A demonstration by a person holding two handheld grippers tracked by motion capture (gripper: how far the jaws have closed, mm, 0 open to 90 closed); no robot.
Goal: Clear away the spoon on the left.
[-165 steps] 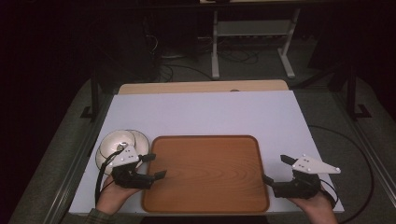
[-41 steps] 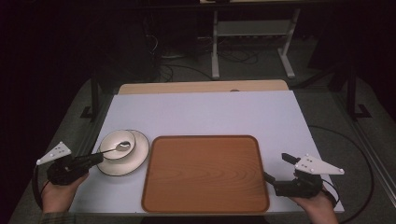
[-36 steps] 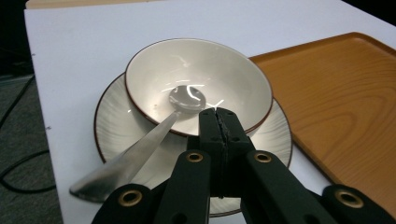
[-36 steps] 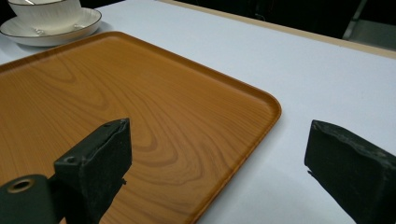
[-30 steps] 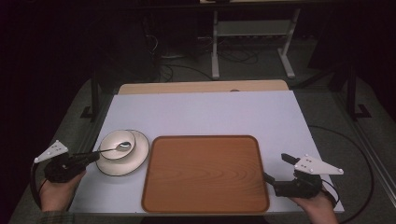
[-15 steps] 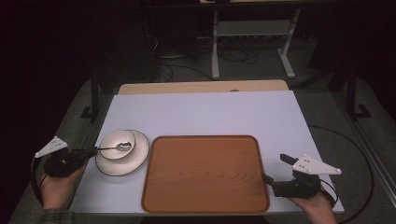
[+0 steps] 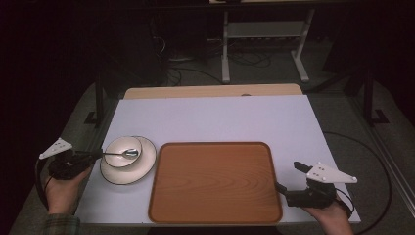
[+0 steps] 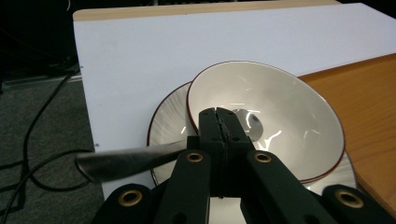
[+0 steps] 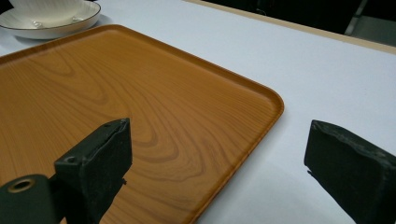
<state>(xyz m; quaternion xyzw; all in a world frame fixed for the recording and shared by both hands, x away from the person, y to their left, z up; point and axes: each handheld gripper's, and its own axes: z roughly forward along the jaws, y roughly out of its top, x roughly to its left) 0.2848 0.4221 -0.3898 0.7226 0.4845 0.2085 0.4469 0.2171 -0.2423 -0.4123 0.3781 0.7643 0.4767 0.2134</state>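
At lower left, the left gripper point(image 7: 93, 155), fingers clamped on a metal spoon point(image 7: 121, 153), must lift it from the white bowl point(image 7: 123, 151) toward the wooden tray point(image 7: 215, 183); the right gripper point(image 7: 286, 185) waits open-fingered.

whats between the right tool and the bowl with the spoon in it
The wooden tray lies between the right tool and the bowl, flat and with nothing on it; the high view shows this.

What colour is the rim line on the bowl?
The bowl is white with a thin dark reddish-brown rim line, clearest in the left gripper view.
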